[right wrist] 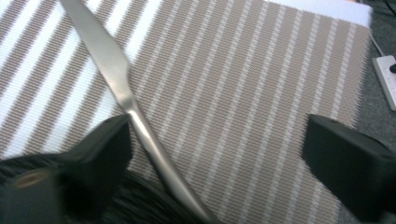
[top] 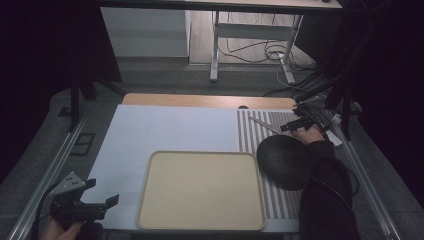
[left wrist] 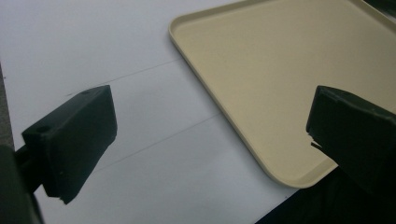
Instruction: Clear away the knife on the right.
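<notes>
A silver table knife point(right wrist: 122, 88) lies slantwise on the striped placemat point(right wrist: 243, 74). Its handle end runs down over a black woven round piece point(right wrist: 140, 205). My right gripper point(right wrist: 217, 140) hovers open over it, the knife passing just inside the left jaw and untouched by the right jaw. In the high view the knife point(top: 264, 125) lies at the mat's far end, with the right gripper point(top: 296, 119) beside the black round piece point(top: 282, 161). My left gripper point(top: 102, 192) is open and holds nothing at the table's near left corner, short of the beige tray point(top: 200, 220).
The beige tray's corner point(left wrist: 280, 172) lies between the left jaws over the white table surface point(left wrist: 116, 42). A person's dark sleeve point(top: 325, 200) comes in at the right. Beyond the table are a desk frame point(top: 215, 45), floor cables point(top: 260, 50) and a white power strip point(right wrist: 385, 74).
</notes>
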`<state>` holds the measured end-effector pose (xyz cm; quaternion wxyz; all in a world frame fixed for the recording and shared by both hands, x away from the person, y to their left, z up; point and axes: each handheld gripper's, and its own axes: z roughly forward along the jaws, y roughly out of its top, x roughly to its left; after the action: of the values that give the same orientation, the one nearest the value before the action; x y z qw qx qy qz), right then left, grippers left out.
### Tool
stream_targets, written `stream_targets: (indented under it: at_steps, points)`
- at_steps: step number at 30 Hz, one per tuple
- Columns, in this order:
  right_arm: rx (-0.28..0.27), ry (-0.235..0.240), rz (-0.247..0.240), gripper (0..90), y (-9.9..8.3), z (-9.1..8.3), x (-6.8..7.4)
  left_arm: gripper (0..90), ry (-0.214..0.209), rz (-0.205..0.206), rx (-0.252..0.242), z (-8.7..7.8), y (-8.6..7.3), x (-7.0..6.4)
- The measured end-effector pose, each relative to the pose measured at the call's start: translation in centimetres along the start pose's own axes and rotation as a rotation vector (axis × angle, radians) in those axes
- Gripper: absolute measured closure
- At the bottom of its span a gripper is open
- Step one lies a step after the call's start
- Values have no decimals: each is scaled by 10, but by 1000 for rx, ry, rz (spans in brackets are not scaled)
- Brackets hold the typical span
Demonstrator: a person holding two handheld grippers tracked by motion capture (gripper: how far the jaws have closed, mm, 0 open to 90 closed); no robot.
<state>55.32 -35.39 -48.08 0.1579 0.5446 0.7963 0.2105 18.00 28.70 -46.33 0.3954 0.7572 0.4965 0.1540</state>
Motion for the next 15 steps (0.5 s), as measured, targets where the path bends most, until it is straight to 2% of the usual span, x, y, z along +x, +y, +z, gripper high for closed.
stream_targets:
  at_steps: [2, 4, 5, 6, 8, 10, 11, 13, 14, 15]
  points:
    - [9, 12, -7, 0, 2, 1, 4, 24, 0, 1, 1, 0, 0, 0]
    - [37, 23, -19, 0, 6, 6, 12, 24, 0, 0, 1, 0, 0, 0]
    - [64, 23, -42, 0, 8, 12, 19, 24, -1, 0, 0, 0, 0, 0]
    - [64, 23, -42, 0, 8, 12, 19, 24, -1, -1, 0, 0, 0, 0]
    - [83, 17, -58, 0, 9, 18, 24, 24, -1, 0, -1, 0, 0, 0]
    - [98, -14, -65, 0, 9, 23, 26, 24, -1, 0, -2, 0, 0, 0]
    - [108, -33, -76, 30, 9, 26, 26, 24, -2, -1, -2, 0, 0, 0]
    - [114, -43, -67, 106, 8, 28, 23, 24, -3, -2, -2, 0, 0, 1]
    - [119, -47, -54, 181, 7, 28, 20, 24, -2, -2, -2, 0, 0, 1]
    - [120, -24, -45, 232, 6, 27, 16, 24, -2, -2, -2, 0, 0, 1]
